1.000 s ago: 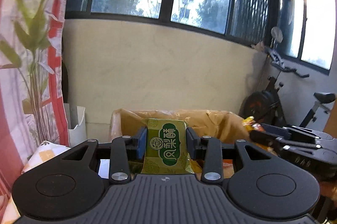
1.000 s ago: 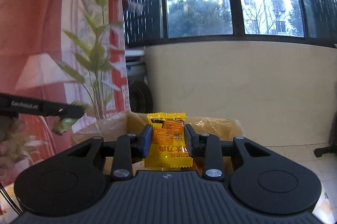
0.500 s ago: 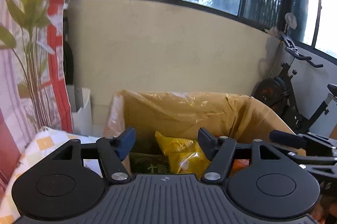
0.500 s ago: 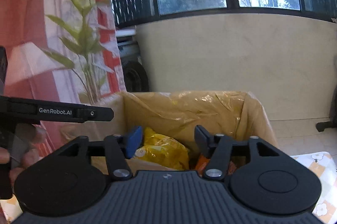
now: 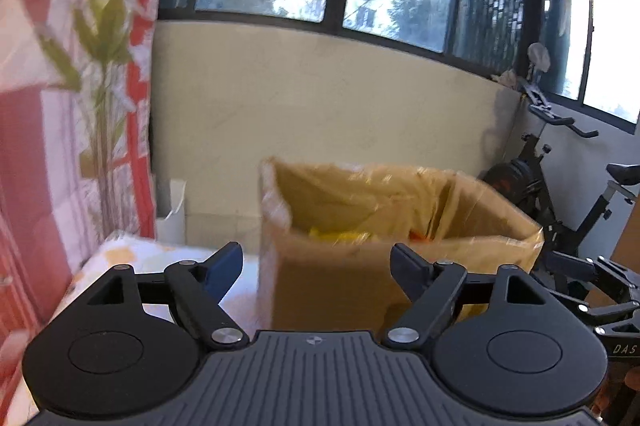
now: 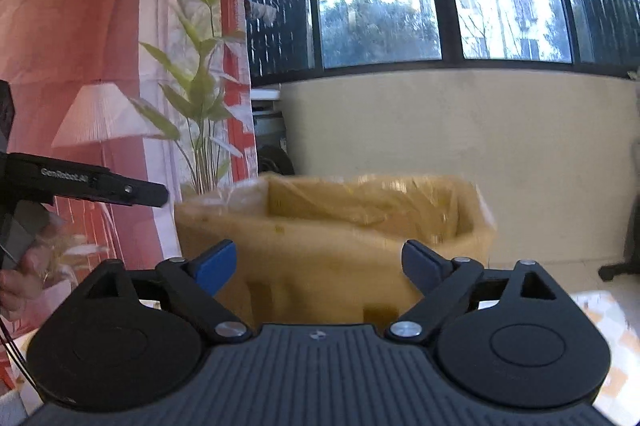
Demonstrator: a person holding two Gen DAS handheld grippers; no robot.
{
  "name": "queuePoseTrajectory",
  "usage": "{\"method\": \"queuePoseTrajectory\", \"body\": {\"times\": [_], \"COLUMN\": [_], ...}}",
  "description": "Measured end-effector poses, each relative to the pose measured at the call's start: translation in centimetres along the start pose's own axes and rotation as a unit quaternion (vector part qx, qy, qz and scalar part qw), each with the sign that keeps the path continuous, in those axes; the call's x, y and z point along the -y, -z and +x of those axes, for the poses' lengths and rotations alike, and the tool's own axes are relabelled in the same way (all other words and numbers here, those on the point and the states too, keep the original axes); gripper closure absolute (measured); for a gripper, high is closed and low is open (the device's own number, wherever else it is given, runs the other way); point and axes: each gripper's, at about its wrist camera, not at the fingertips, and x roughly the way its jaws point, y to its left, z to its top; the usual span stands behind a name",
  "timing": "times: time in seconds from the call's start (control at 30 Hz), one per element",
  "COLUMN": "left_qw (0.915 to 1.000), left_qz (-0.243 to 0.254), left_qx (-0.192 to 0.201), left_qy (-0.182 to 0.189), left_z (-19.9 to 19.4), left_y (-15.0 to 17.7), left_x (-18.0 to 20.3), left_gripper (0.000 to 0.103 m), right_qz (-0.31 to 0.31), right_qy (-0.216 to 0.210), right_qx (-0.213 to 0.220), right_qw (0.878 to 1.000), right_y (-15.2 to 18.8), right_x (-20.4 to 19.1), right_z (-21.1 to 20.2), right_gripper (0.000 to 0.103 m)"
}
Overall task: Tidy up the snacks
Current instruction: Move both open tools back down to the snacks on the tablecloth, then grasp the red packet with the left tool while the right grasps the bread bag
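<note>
- A second ago the left gripper (image 5: pixel 316 268) pinched a green snack packet and the right gripper (image 6: pixel 318 266) a yellow-and-orange one; both packets are now gone from between the fingers.
- Both pairs of jaws have just been opening, and in each wrist view they now stand wide apart with nothing between them.
- Half a second ago both cameras looked down into the cardboard box (image 5: pixel 400 226); now they sit lower and farther back, so the box's near wall fills the gap between each pair of fingers.
- From the left wrist view a strip of yellow snack wrappers (image 5: pixel 340 235) and a bit of orange show inside the box, just over its near rim. Which of them are the packets just let go cannot be told through the blur.
- From the right wrist view the box (image 6: pixel 332 226) shows only its plastic-lined walls; its contents are hidden behind the rim.
- The left gripper points slightly downward at the box's left front corner, its blue-padded finger (image 5: pixel 224 268) over the patterned tablecloth (image 5: pixel 132 254) on the table.
- The right gripper points nearly level at the middle of the box's front wall.
- In the right wrist view the left gripper (image 6: pixel 132 192) reaches in from the left edge, with the person's hand (image 6: pixel 24 266) around its handle.
- In the left wrist view the right gripper (image 5: pixel 592 286) sits at the right edge, beside the box.
</note>
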Motion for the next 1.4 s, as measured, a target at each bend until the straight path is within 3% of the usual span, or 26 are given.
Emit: {"method": "queuePoseTrajectory", "body": {"times": [0.2,0.4,0.47,0.5,0.63,0.9,1.1,1.33,1.4], "left_qw": [0.9972,0.9926,0.9912,0.9904,0.9872,0.9816,0.9825,0.9779,0.9795], "left_qz": [-0.047,-0.064,-0.068,-0.071,-0.074,-0.073,-0.045,-0.015,-0.021], "left_qx": [-0.048,-0.084,-0.094,-0.1,-0.124,-0.168,-0.179,-0.196,-0.188], "left_qy": [-0.034,-0.06,-0.064,-0.065,-0.067,-0.054,-0.024,-0.071,-0.069], "left_z": [0.9,1.4,1.5,1.5,2.1,5.2,8.0,11.0,10.7], "left_y": [3.9,7.1,7.8,8.1,9.4,11.7,11.9,13.1,13.2], "left_x": [-2.0,-3.2,-3.4,-3.5,-3.6,-3.3,-1.6,-0.4,-0.6], "left_gripper": [0.02,0.02,0.02,0.02,0.02,0.021,0.021,0.021,0.03], "right_qz": [0.01,0.008,0.007,0.014,0.04,0.05,0.05,0.053,0.056], "right_qy": [0.012,0.014,0.014,0.008,0.002,0.017,0.015,0.012,0.01], "right_qx": [-0.076,-0.185,-0.203,-0.207,-0.188,-0.158,-0.154,-0.153,-0.152], "right_qw": [0.997,0.983,0.979,0.978,0.981,0.986,0.987,0.987,0.987], "right_y": [4.6,9.7,10.9,11.4,12.4,13.8,13.9,14.0,14.1], "right_x": [-0.3,-1.2,-1.3,-1.1,-0.3,0.7,0.7,0.8,0.9], "right_z": [2.0,5.7,6.2,6.1,4.7,2.7,3.0,2.9,2.9], "right_gripper": [0.009,0.009,0.012,0.019,0.028,0.028,0.028,0.028,0.028]}}
